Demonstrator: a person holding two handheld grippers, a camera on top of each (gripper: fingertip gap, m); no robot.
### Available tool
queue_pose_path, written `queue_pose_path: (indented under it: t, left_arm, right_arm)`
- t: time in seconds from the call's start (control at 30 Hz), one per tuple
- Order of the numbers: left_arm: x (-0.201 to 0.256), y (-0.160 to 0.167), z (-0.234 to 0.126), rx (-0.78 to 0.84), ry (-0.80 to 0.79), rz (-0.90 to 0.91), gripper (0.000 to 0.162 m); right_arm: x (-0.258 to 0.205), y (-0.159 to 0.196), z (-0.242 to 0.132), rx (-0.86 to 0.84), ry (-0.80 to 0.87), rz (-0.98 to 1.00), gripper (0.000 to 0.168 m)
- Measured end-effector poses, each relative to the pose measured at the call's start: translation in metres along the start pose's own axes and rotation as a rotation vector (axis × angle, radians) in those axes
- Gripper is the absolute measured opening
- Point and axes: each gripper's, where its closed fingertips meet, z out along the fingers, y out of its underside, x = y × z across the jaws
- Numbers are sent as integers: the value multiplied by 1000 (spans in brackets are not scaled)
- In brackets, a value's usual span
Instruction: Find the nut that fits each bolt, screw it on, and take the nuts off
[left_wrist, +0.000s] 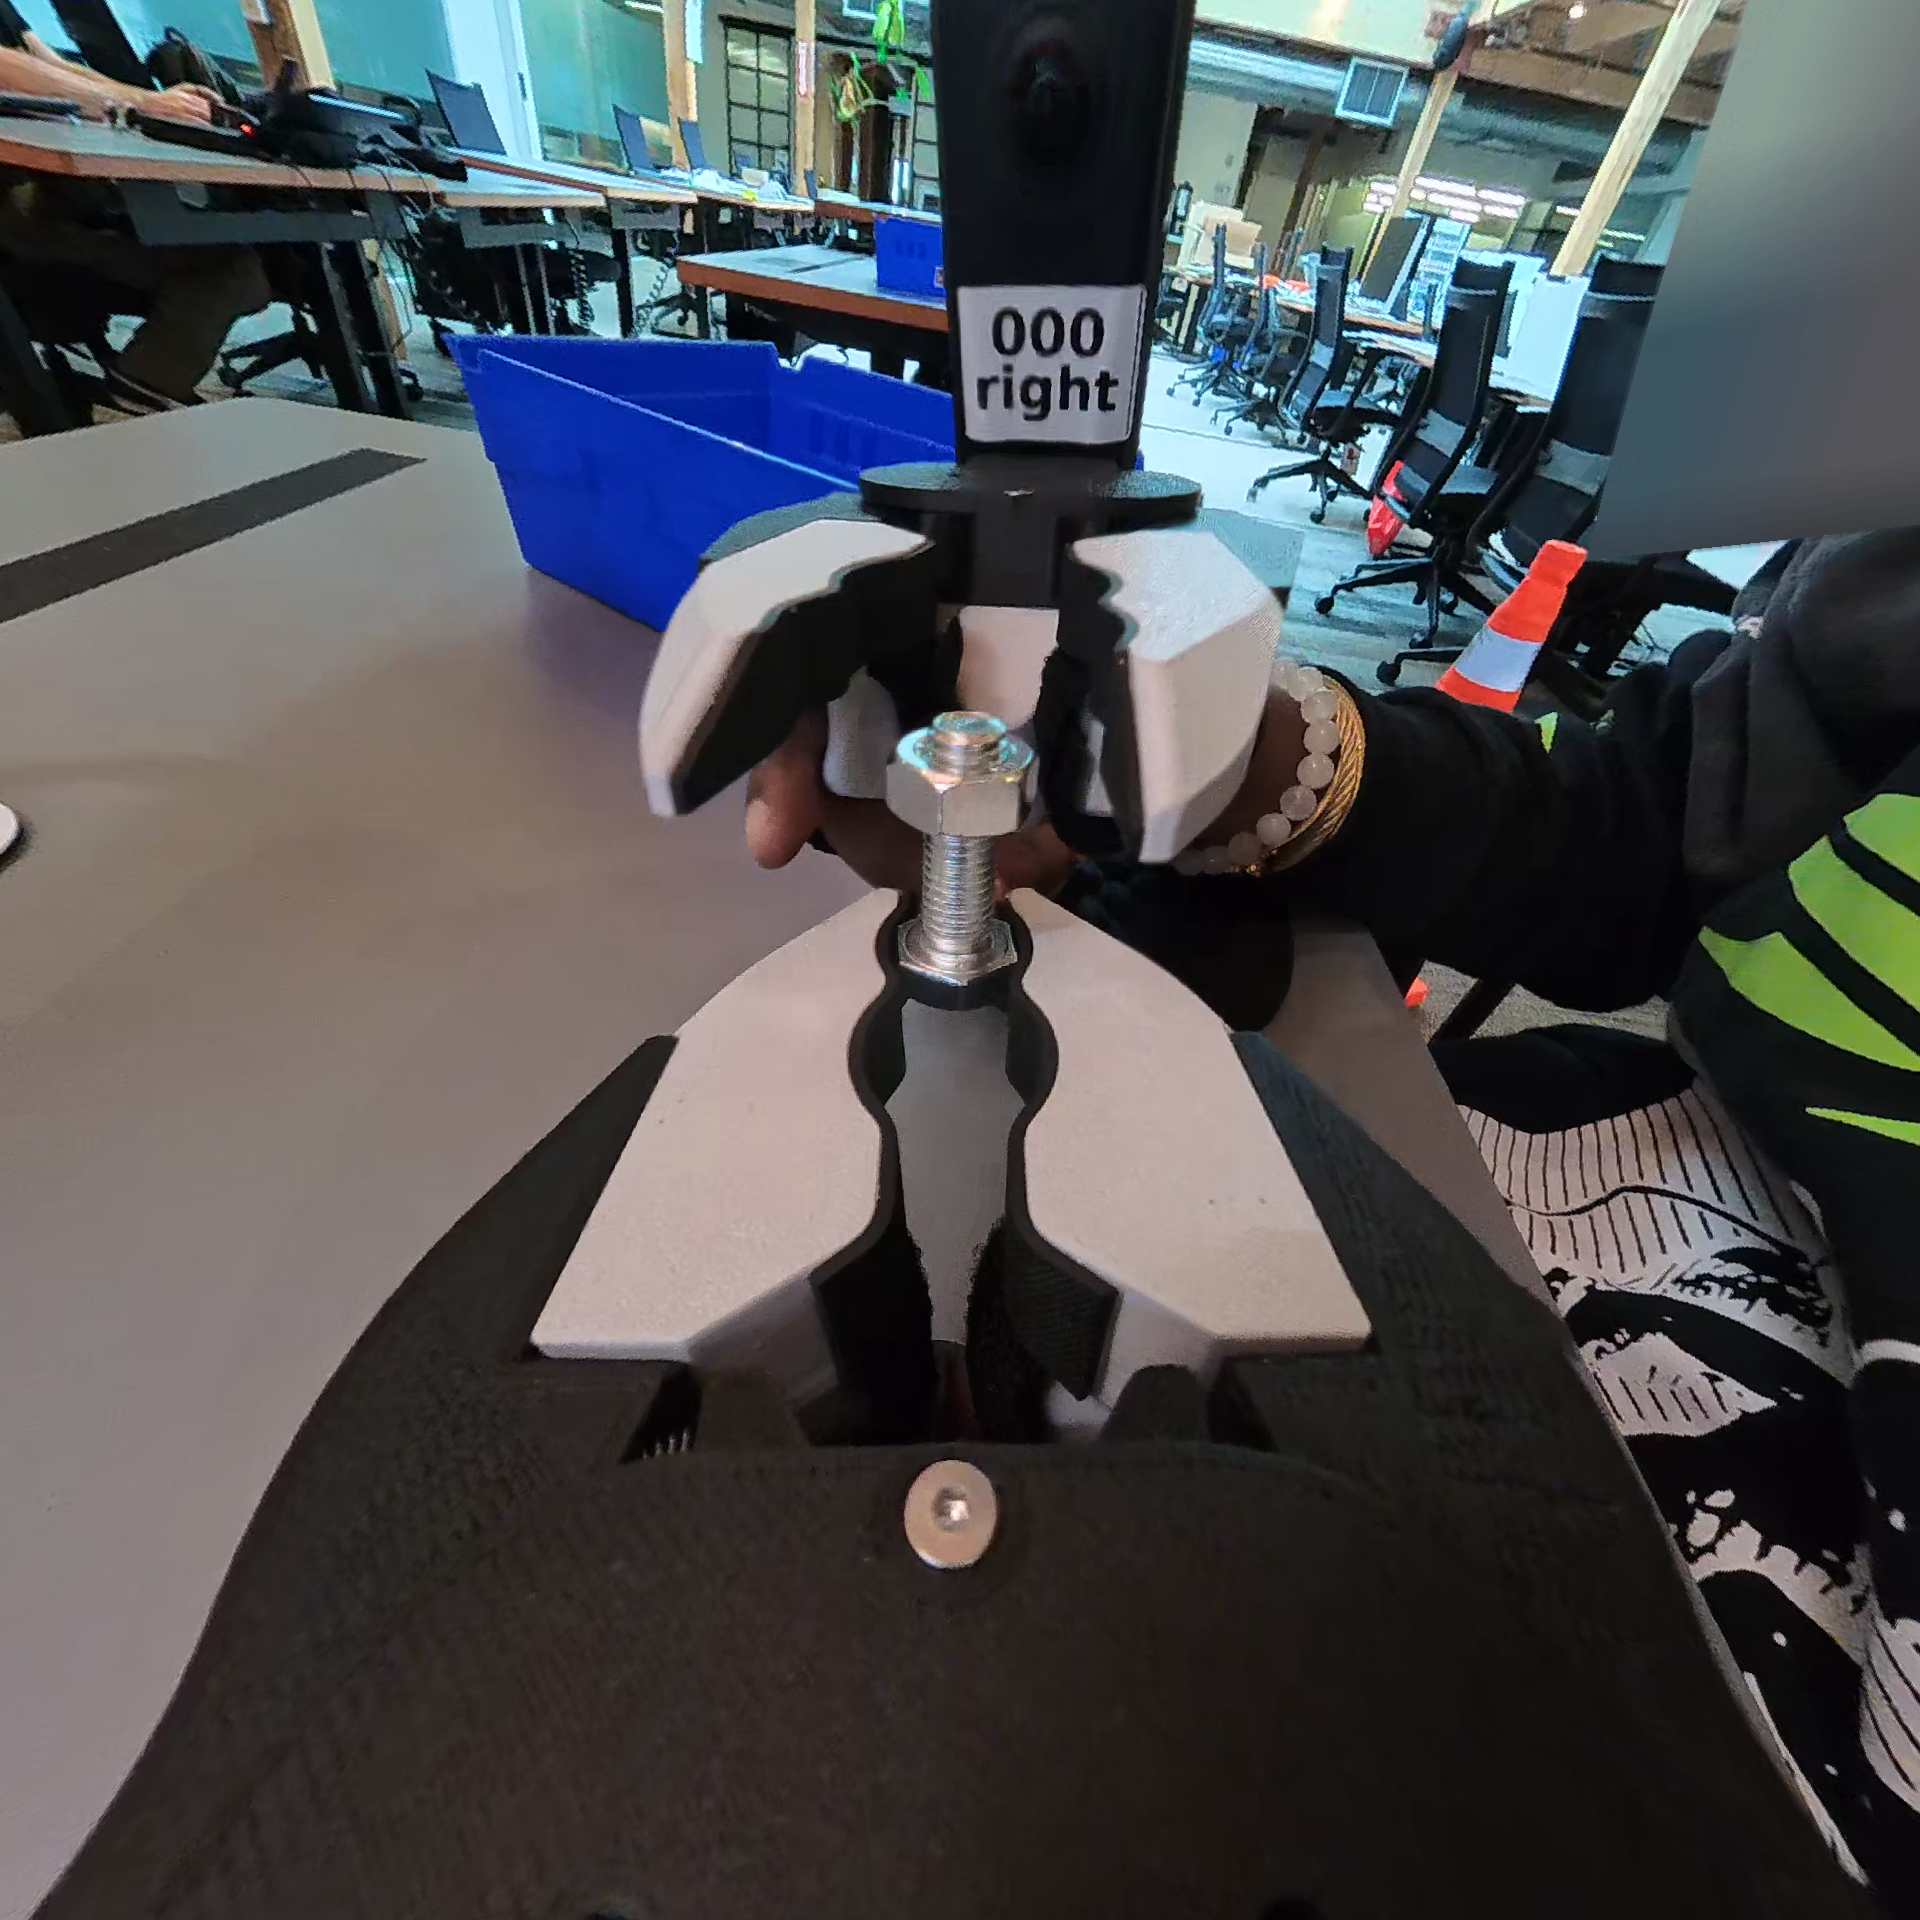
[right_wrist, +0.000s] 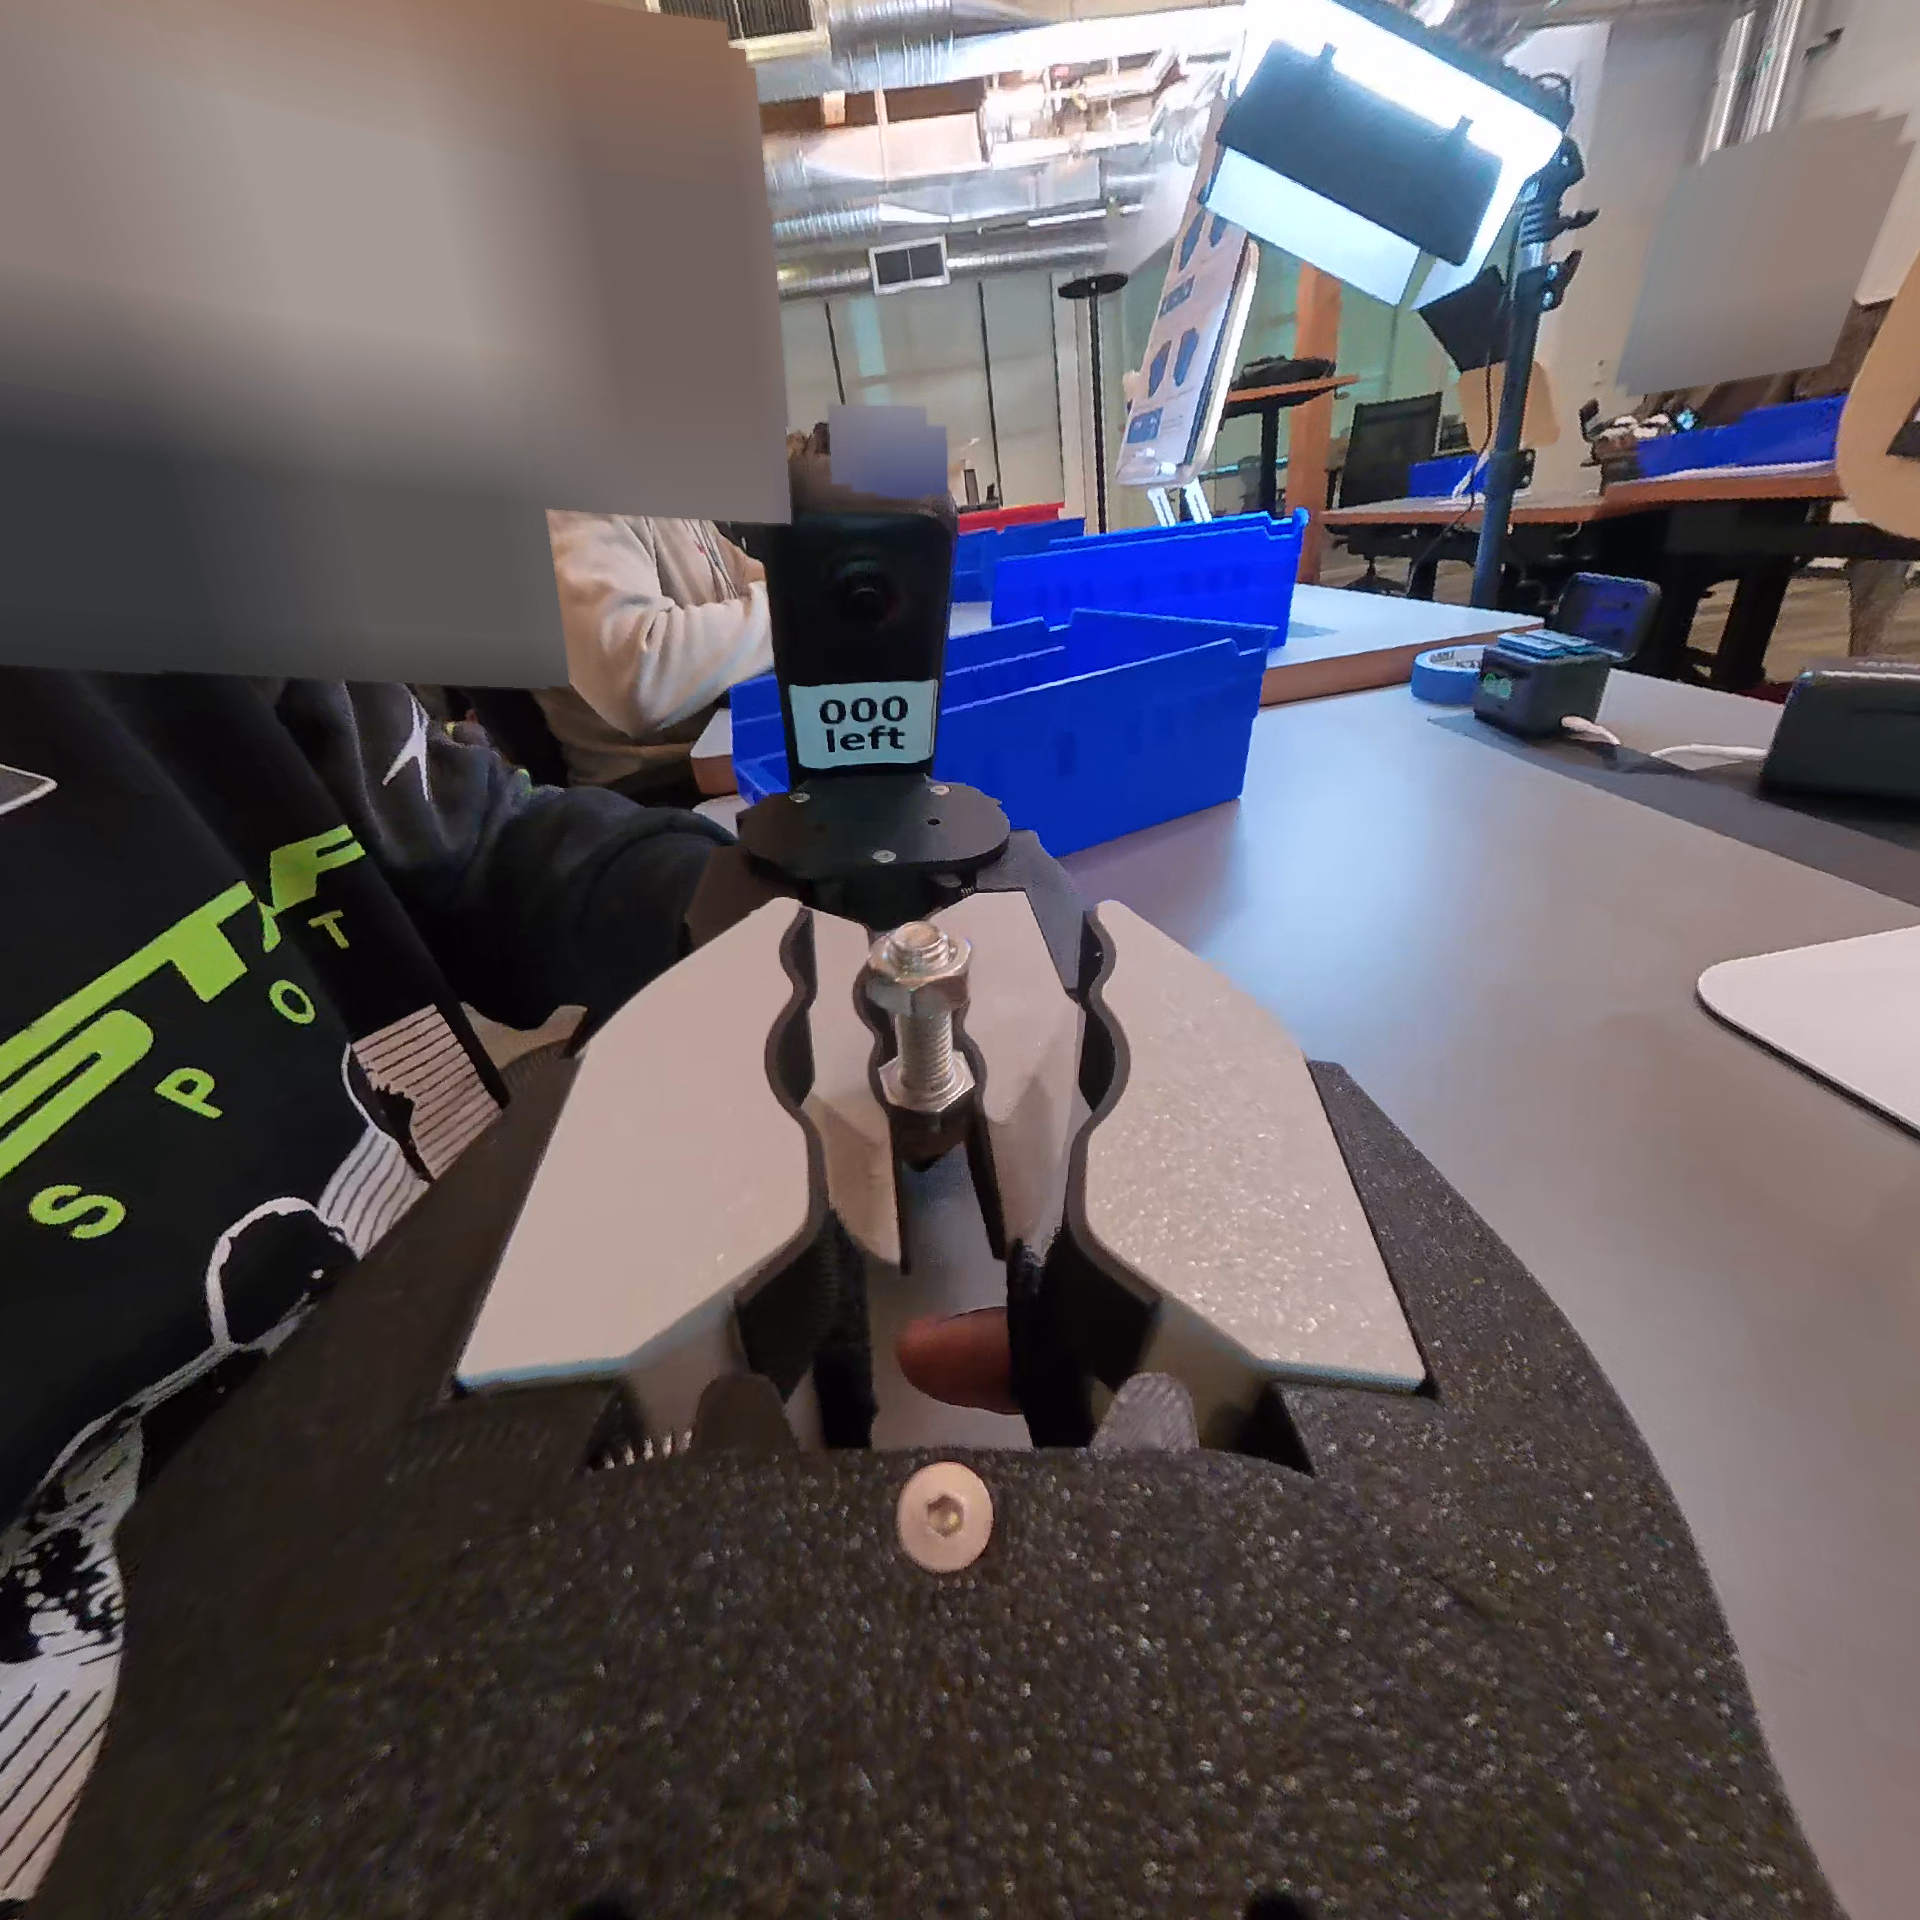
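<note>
Grey bench sits under both tools, w/ office desks far behind. Left gripper is nearest in its own view: its fingers are closed tight on the head of a bolt, which stands up in the air. Higher up the bolt sits a nut. Right gripper faces it w/ fingers spread wide around the nut, not touching. Blue bin is behind, on the bench.
</note>
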Motion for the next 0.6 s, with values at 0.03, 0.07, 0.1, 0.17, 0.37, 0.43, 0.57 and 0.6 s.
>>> queue_pose_path:
  t: [0.03, 0.07, 0.1, 0.17, 0.37, 0.43, 0.57, 0.6]
  left_arm:
    - [1, 2, 1, -8, 5, 2, 15]
    - [2, 2, 2, -11, 8, 4, 15]
    - [3, 2, 2, -10, 15, 2, 15]
    - [3, 0, 1, 6, 23, -20, 15]
    - [-7, -17, -12, 105, 16, -75, 15]
    - [-5, -17, -12, 98, 15, -60, 15]
    - [-3, -13, -9, 74, 15, -39, 15]
    - [-3, -13, -8, 72, 16, -38, 15]
  right_arm:
    - [1, 2, 1, -13, 7, -5, 49]
    - [2, 4, 1, -25, 16, -11, 49]
    - [4, 5, 1, -37, 27, -18, 46]
    - [5, 3, -2, -41, 37, -28, 43]
    - [21, -11, -19, 30, 122, -20, 6]
    - [20, -14, -21, 52, 109, -11, 6]
    - [12, -17, -18, 81, 48, 15, 21]
    - [9, -18, -17, 87, 34, 20, 27]
